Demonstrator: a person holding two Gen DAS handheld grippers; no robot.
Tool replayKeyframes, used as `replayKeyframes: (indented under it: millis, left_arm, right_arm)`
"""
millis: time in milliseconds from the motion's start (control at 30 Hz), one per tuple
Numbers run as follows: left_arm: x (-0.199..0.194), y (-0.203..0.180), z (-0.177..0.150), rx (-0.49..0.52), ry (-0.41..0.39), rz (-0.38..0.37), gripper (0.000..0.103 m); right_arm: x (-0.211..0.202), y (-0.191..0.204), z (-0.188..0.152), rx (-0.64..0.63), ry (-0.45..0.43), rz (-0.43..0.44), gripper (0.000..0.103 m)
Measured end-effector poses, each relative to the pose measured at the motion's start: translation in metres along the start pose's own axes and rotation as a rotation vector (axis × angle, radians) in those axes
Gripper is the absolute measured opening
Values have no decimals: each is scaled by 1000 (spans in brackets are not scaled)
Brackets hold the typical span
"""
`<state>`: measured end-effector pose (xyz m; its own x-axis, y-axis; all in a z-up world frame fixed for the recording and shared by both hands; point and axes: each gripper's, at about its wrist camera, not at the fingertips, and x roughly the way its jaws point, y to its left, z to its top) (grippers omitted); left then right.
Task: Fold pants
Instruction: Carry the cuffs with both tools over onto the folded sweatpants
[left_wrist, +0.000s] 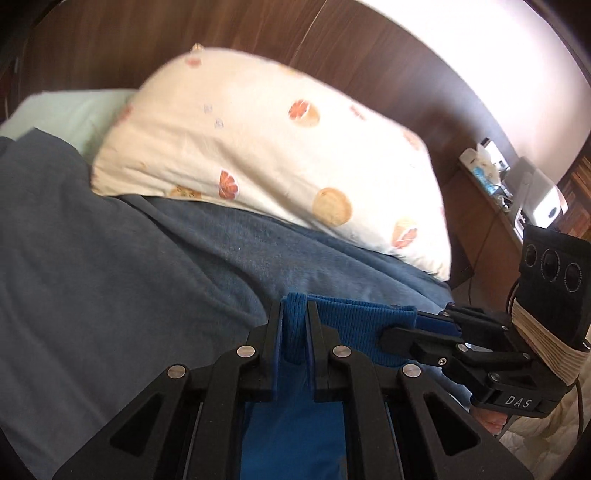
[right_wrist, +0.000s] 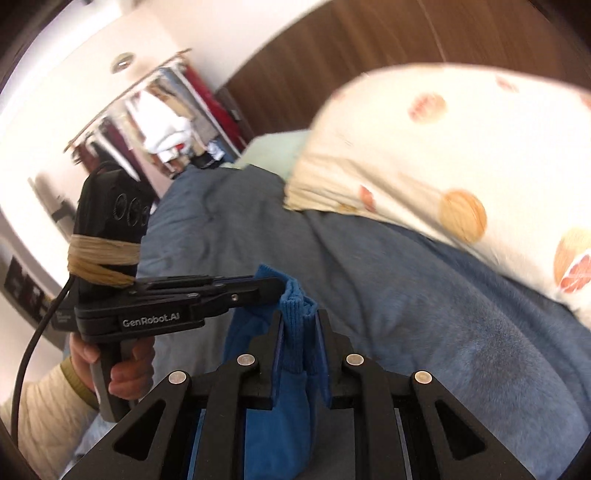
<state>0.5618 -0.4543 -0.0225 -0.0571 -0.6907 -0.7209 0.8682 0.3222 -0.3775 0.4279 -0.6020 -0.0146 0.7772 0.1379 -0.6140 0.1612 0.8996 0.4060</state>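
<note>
Left wrist view only: bedside shelf (left_wrist: 495, 173) with cluttered small items at far right; right gripper (left_wrist: 397, 334) entering from the right, wrapped in tan band.
Right wrist view only: open wardrobe (right_wrist: 162, 114) with hanging clothes; hand (right_wrist: 122, 369) in cream sleeve around handle of left gripper (right_wrist: 275, 290), cable trailing below.
Count: grippers, two; blue pants (left_wrist: 332, 325), one pair; fruit-print pillow (left_wrist: 266, 147), one; pale green pillow (left_wrist: 70, 110), one; grey-blue blanket (left_wrist: 110, 277), one; wooden headboard (left_wrist: 221, 33), one.
Pants: ribbed band raised above blanket, stretched roughly level between the two grippers; remaining cloth hanging downward beneath the jaws, long axis near vertical, lower end out of view.
Both grippers: nearly closed, pinching ribbed band.
</note>
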Motion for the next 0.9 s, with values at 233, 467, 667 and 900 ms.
replayKeyframes:
  millis: [233, 467, 667, 900]
  left_arm:
    - [-64, -20, -48, 4, -80, 46, 12]
    - [-102, -16, -123, -64, -77, 76, 12]
    - [-113, -7, -182, -135, -33, 94, 12]
    - [-112, 1, -238, -189, 35, 135, 13]
  right_arm:
    - [-39, 55, -19, -115, -30, 37, 17]
    - [-51, 110, -63, -239, 26, 59, 17]
    - [-48, 145, -113, -344, 118, 75, 17]
    - [-33, 165, -167, -440, 205, 66, 17]
